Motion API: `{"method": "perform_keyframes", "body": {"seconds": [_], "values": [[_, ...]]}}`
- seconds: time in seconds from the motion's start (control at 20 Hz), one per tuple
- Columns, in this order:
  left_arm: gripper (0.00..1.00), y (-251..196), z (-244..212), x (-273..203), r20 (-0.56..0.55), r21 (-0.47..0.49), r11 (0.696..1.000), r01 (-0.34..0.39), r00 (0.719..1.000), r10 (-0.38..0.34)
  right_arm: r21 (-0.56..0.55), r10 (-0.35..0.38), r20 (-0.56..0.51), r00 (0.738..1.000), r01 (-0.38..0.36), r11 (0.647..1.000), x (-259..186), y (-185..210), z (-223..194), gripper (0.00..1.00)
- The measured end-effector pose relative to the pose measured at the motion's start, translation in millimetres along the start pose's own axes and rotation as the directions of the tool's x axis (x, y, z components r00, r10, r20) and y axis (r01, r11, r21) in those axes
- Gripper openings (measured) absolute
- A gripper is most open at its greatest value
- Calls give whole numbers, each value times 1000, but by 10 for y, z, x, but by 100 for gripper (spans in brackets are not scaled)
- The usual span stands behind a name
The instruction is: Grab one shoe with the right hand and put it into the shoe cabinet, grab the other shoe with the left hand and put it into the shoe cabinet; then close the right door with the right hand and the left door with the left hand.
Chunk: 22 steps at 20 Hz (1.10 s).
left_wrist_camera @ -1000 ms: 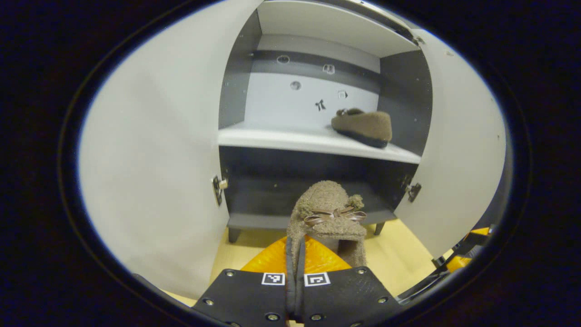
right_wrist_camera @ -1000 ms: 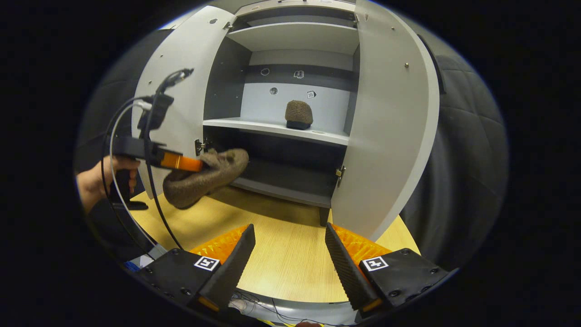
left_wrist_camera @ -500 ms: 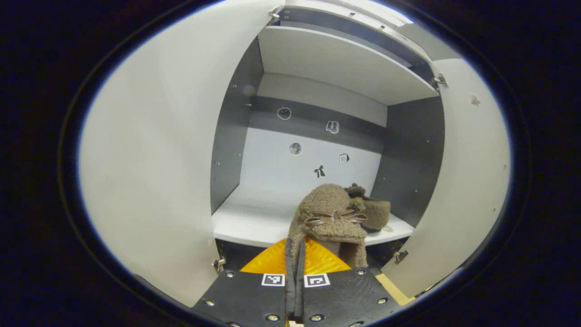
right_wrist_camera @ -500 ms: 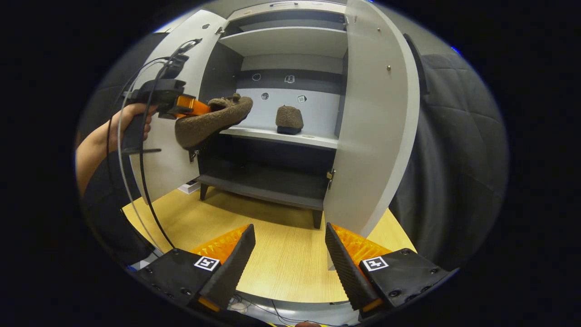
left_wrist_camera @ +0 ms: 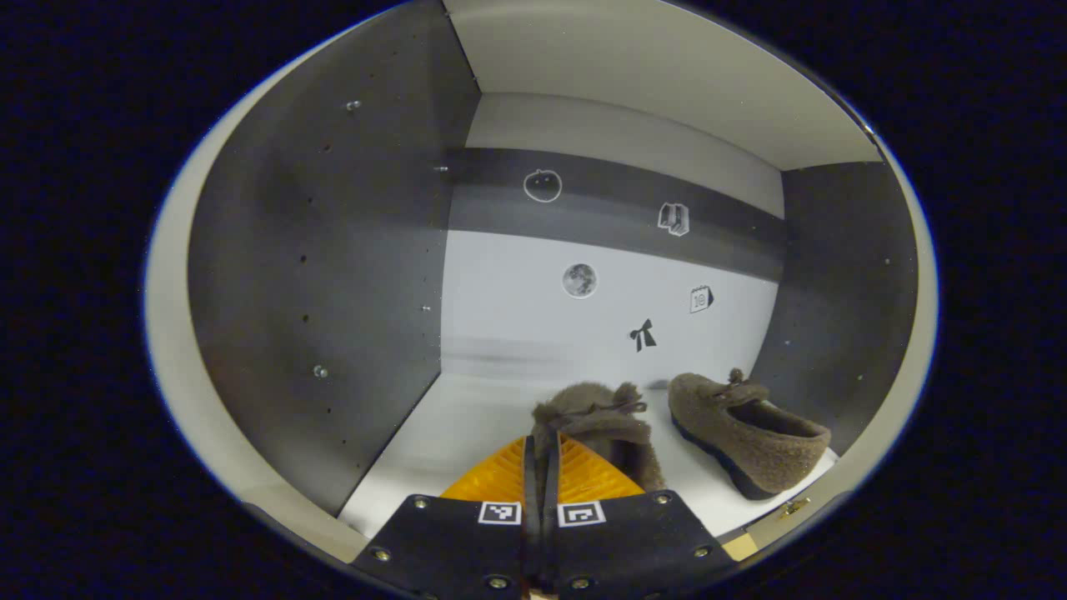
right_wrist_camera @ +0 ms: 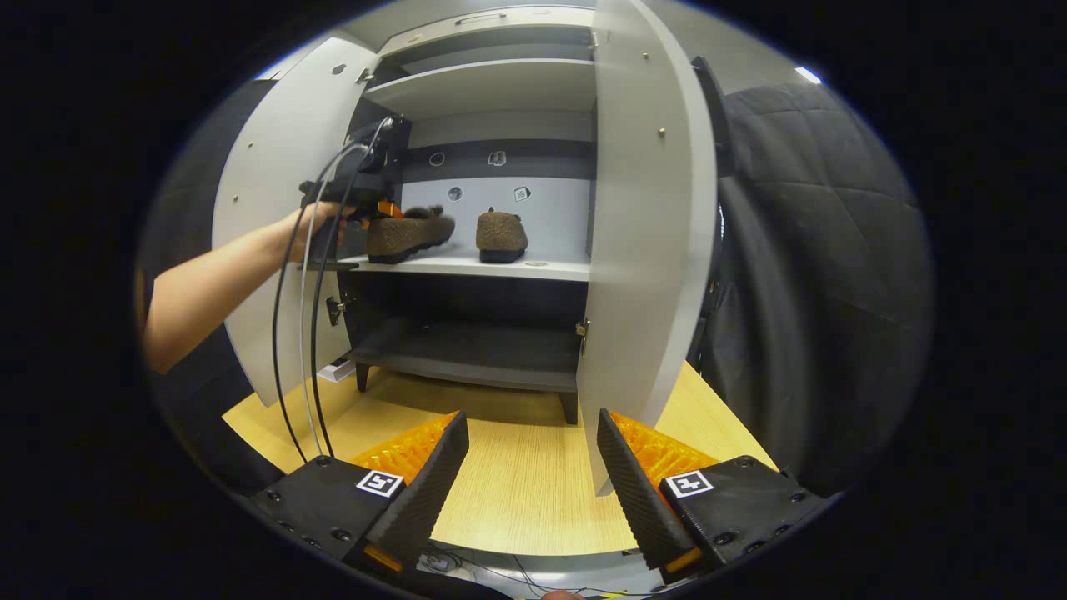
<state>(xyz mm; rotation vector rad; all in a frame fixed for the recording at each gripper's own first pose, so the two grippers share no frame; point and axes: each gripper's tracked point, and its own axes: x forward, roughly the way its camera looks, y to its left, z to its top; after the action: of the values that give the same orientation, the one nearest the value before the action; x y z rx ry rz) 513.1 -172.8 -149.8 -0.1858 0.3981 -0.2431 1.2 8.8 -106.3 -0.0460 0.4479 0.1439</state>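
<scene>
In the left gripper view my left gripper (left_wrist_camera: 540, 454) is shut on the heel of a fuzzy brown shoe (left_wrist_camera: 596, 425) and holds it over the cabinet's middle shelf (left_wrist_camera: 467, 417). A second brown shoe (left_wrist_camera: 742, 429) rests on that shelf to its right. In the right gripper view my right gripper (right_wrist_camera: 532, 467) stands open and holds nothing above the wooden table (right_wrist_camera: 517, 475). Farther off there, the held shoe (right_wrist_camera: 408, 233) is level with the shelf beside the resting shoe (right_wrist_camera: 502, 233), with the left gripper (right_wrist_camera: 382, 208) on its heel.
The shoe cabinet (right_wrist_camera: 500, 92) stands on the table with both doors open: left door (right_wrist_camera: 275, 208), right door (right_wrist_camera: 646, 225). A person's arm (right_wrist_camera: 217, 283) reaches in from the left with cables hanging down. Quilted dark cloth (right_wrist_camera: 817, 275) hangs at the right.
The left gripper has risen and moved forward into the cabinet, carrying its shoe from below the shelf to level with it. The right gripper has drifted back slightly, still open.
</scene>
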Motion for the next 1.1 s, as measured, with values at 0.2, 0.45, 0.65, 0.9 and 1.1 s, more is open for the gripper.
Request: {"method": "perform_keyframes", "body": {"seconds": [0.2,0.45,0.65,0.9,1.1], "values": [[51,-7,282,-207,83,85,996,-31,996,24,119,-25,64,998,18,993,-363,-388,346,98],[89,-226,576,-1022,193,67,998,20,981,-33,314,-164,133,978,115,942,-671,-1264,807,98],[100,-293,510,-1793,202,94,996,10,979,-29,382,-268,190,945,180,907,-571,-1995,1106,98],[100,-126,172,-2764,178,99,994,-52,983,34,344,-226,292,929,118,931,-314,-2135,1656,98],[100,103,-55,-3386,155,87,990,-112,983,97,274,-198,369,908,98,957,-145,-2002,2071,92]]}}
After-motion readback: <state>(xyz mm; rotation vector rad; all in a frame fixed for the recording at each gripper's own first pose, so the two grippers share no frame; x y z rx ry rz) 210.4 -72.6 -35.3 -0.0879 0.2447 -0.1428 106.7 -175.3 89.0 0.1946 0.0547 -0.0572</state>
